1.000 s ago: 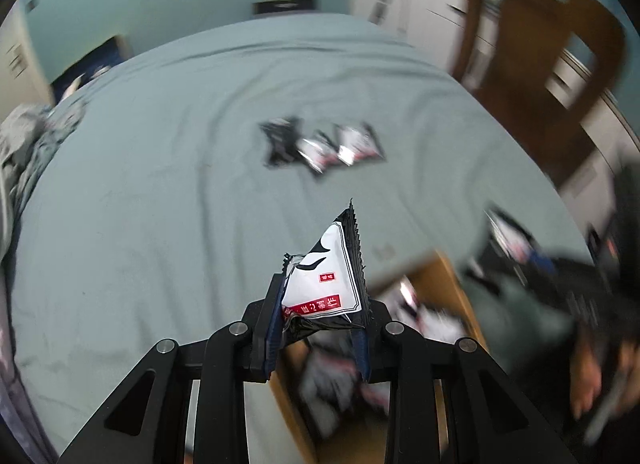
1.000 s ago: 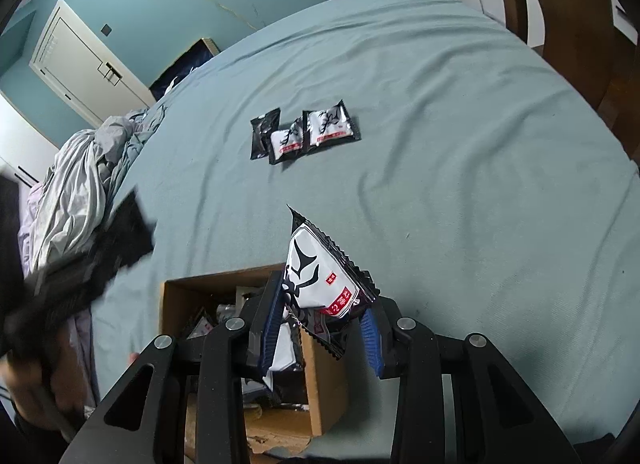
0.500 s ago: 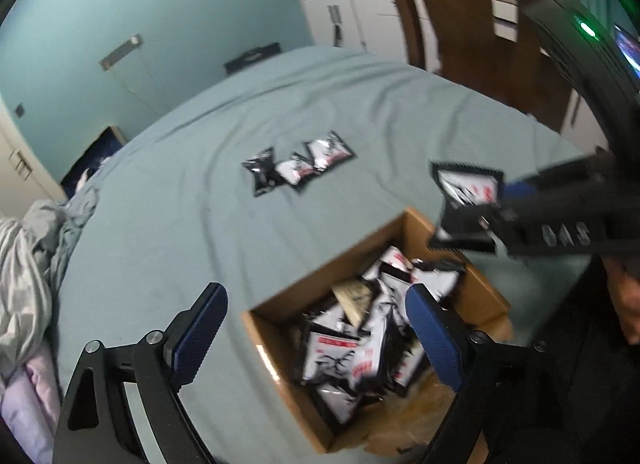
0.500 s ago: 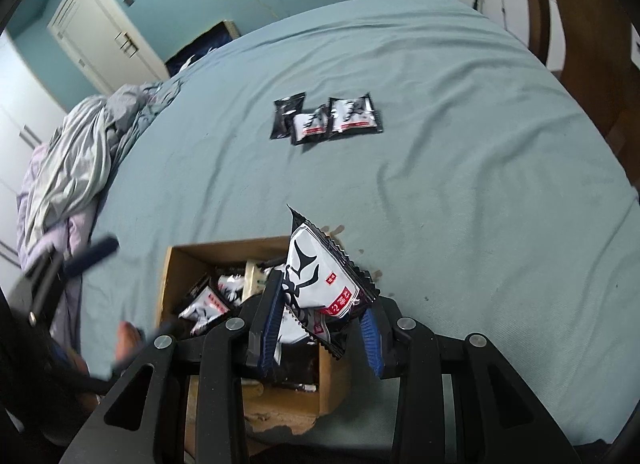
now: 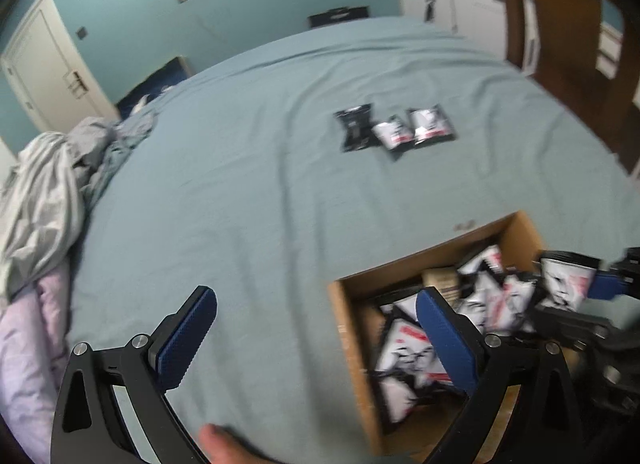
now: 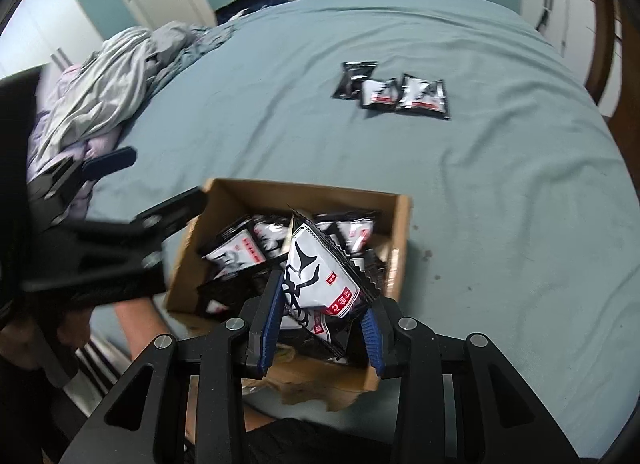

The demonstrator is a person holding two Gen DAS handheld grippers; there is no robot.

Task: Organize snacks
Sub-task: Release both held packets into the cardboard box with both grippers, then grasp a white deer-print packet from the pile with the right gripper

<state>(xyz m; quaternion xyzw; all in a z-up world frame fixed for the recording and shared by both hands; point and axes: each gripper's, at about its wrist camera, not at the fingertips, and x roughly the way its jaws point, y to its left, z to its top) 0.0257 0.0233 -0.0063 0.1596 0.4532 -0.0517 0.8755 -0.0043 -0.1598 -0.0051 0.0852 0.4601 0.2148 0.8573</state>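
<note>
An open cardboard box [image 5: 436, 254] [image 6: 304, 190] holding several black-and-white snack packets sits on the blue-green bed sheet [image 5: 260, 168]. Three packets [image 5: 394, 128] [image 6: 394, 90] lie in a row farther out on the sheet. My left gripper [image 5: 316, 324] is open and empty, just left of the box. My right gripper [image 6: 320, 310] is shut on a snack packet [image 6: 316, 272] and holds it over the box's near edge; the packet also shows in the left wrist view [image 5: 568, 280].
Crumpled grey and lilac bedding [image 5: 44, 200] [image 6: 100, 80] lies at the left. A white door [image 5: 44, 60], white cabinets [image 5: 452, 4] and a dark wooden frame [image 5: 560, 36] stand beyond the bed.
My left gripper opened and its packet is gone from its jaws; it swung left of the box. My right gripper, holding its packet, moved over the box.
</note>
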